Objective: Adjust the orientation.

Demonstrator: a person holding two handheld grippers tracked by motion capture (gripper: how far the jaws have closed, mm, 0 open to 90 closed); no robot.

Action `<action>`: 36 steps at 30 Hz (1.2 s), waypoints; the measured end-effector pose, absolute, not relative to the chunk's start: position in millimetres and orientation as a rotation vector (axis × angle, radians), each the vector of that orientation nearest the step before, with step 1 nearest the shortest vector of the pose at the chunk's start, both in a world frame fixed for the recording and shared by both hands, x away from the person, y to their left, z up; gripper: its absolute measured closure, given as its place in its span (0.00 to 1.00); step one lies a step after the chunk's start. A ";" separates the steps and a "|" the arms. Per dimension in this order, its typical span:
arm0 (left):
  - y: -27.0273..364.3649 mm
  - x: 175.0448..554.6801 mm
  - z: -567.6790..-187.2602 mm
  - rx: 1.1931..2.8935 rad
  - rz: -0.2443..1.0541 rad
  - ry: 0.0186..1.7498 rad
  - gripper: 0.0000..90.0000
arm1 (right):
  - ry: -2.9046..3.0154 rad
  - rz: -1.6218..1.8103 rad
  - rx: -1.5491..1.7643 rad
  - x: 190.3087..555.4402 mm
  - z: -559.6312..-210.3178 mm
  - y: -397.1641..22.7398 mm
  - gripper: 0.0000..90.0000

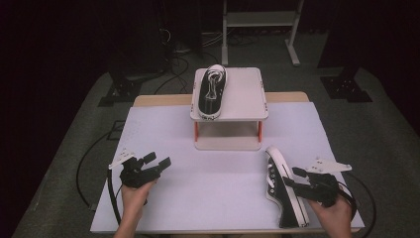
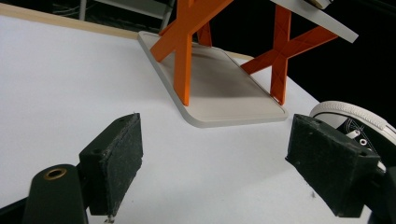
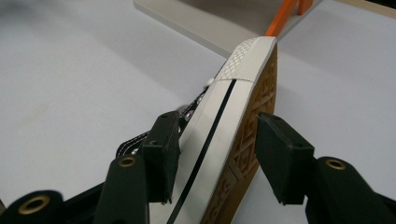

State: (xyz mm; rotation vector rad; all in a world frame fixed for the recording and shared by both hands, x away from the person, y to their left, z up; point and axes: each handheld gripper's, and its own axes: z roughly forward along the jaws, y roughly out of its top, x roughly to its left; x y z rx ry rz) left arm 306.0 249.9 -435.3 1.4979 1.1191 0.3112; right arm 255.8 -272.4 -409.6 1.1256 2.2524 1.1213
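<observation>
A black sneaker with a white sole [image 1: 289, 208] lies tipped on its side at the table's right, toe toward the rack. My right gripper [image 1: 291, 176] straddles its middle. In the right gripper view, my right gripper [image 3: 217, 154] has one pad on the laced upper and the other against the tan sole of the sneaker [image 3: 233, 107], so it is shut on it. A second black sneaker [image 1: 213, 91] rests on the left half of the rack's top shelf [image 1: 242, 94]. My left gripper [image 1: 159, 159] hovers open over the table's left, holding nothing [image 2: 219, 158].
The two-tier rack has orange legs and a pale base [image 2: 224, 93] at the table's back centre. A white sheet [image 1: 213, 183] covers the table. Cables and stand feet lie on the dark floor behind. The sneaker's toe [image 2: 355, 116] peeks past the left gripper's right jaw.
</observation>
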 end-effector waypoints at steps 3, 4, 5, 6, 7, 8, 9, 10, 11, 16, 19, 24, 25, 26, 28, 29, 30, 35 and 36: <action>249.9 305.9 -435.9 1.496 0.308 1.120 0.20 | 2.233 1.115 1.130 254.0 -409.1 -275.3 0.56; 249.4 305.8 -436.3 1.494 0.304 1.122 0.20 | 2.220 1.113 1.137 252.5 -408.8 -277.3 0.57; 249.3 305.8 -436.7 1.494 0.302 1.123 0.20 | 2.204 1.109 1.142 251.2 -408.5 -280.7 0.57; 249.2 306.3 -437.7 1.492 0.296 1.124 0.20 | 2.185 1.108 1.158 249.9 -408.1 -287.0 0.58; 249.2 306.3 -437.7 1.492 0.296 1.124 0.20 | 2.185 1.108 1.158 249.9 -408.1 -287.0 0.58; 248.9 307.0 -438.5 1.494 0.290 1.126 0.20 | 2.177 1.131 1.179 250.6 -408.5 -293.4 0.58; 248.9 307.0 -438.5 1.494 0.290 1.126 0.20 | 2.177 1.131 1.179 250.6 -408.5 -293.4 0.58; 248.4 307.0 -438.8 1.492 0.286 1.128 0.20 | 2.178 1.154 1.196 252.2 -409.0 -299.2 0.59; 248.4 307.0 -438.8 1.492 0.286 1.128 0.20 | 2.178 1.154 1.196 252.2 -409.0 -299.2 0.59; 248.7 307.0 -438.9 1.491 0.285 1.129 0.20 | 2.169 1.202 1.254 254.5 -410.4 -313.9 0.62; 249.2 306.8 -439.2 1.487 0.282 1.131 0.20 | 2.151 1.217 1.280 254.7 -411.4 -320.1 0.63; 250.0 306.7 -439.7 1.482 0.281 1.134 0.20 | 2.126 1.226 1.322 253.9 -413.4 -330.3 0.64; 249.9 306.8 -439.8 1.484 0.282 1.133 0.20 | 2.121 1.235 1.327 254.2 -414.4 -333.0 0.64; 249.8 306.9 -439.8 1.485 0.281 1.133 0.20 | 2.119 1.243 1.325 254.8 -415.5 -336.0 0.64; 249.3 307.2 -440.1 1.485 0.276 1.133 0.20 | 2.118 1.269 1.347 256.3 -417.6 -341.5 0.63; 249.3 307.3 -440.2 1.491 0.276 1.131 0.20 | 2.115 1.289 1.353 257.5 -419.3 -345.1 0.63; 249.1 307.4 -440.3 1.490 0.275 1.131 0.20 | 2.112 1.314 1.373 258.7 -421.6 -350.2 0.62; 248.8 308.3 -440.9 1.482 0.271 1.136 0.20 | 2.091 1.378 1.424 261.8 -431.4 -367.3 0.62; 248.5 308.2 -441.0 1.481 0.270 1.136 0.20 | 2.091 1.392 1.431 263.0 -433.0 -370.1 0.62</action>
